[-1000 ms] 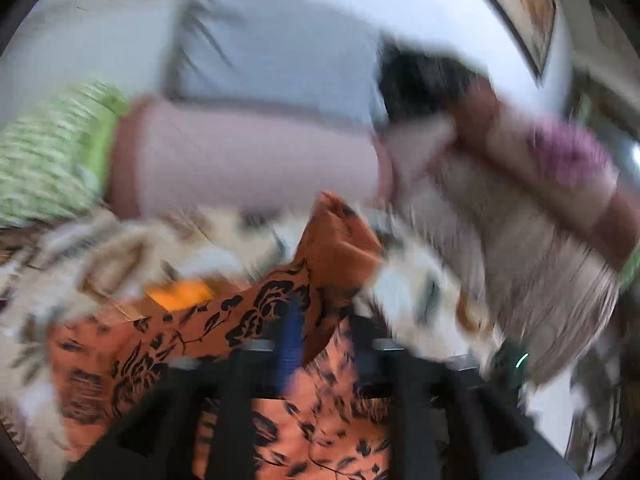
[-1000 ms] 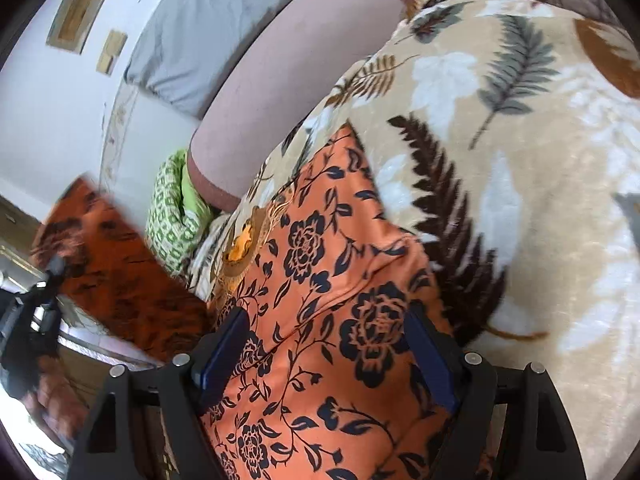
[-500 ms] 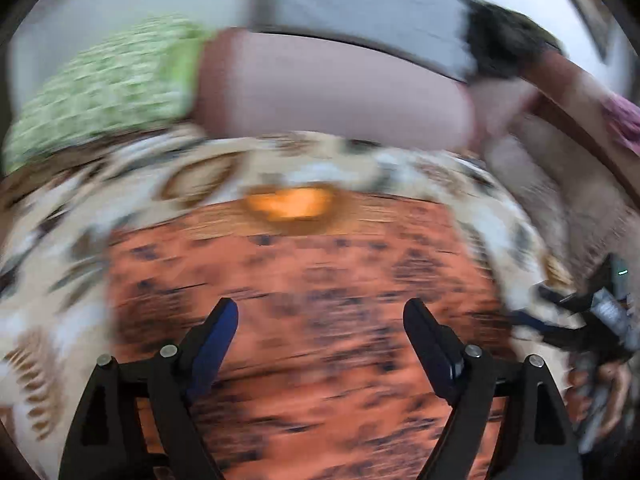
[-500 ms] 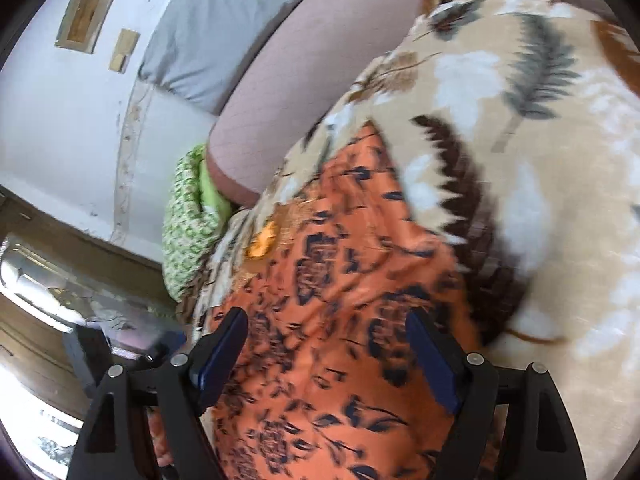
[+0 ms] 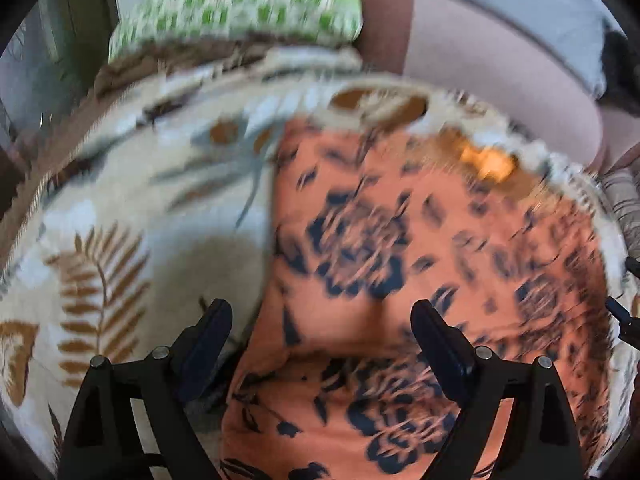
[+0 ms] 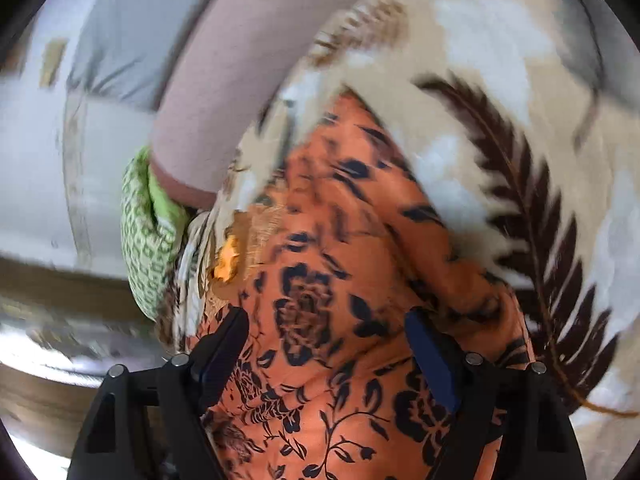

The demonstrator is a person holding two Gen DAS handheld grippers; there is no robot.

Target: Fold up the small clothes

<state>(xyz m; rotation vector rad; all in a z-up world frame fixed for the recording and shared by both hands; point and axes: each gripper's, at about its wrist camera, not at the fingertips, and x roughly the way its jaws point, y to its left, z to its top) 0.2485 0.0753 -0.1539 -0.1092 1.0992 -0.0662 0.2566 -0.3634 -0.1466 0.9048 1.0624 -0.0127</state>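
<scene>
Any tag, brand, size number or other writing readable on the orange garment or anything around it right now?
None readable: both views are motion-blurred.
Orange floral garment: print only, no lettering; no tag visible.
Leaf-patterned blanket: pattern only.
Green patterned cushion: pattern only.
Small plaques on the wall: too blurred to tell.

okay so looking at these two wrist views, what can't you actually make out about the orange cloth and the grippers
- Orange cloth: its near edge is cut off by the bottom frame edge in both views; motion blur smears its print in the left view.
- Fold layers: unclear through blur.
- Right gripper: whether its fingertips touch the cloth cannot be told.
</scene>
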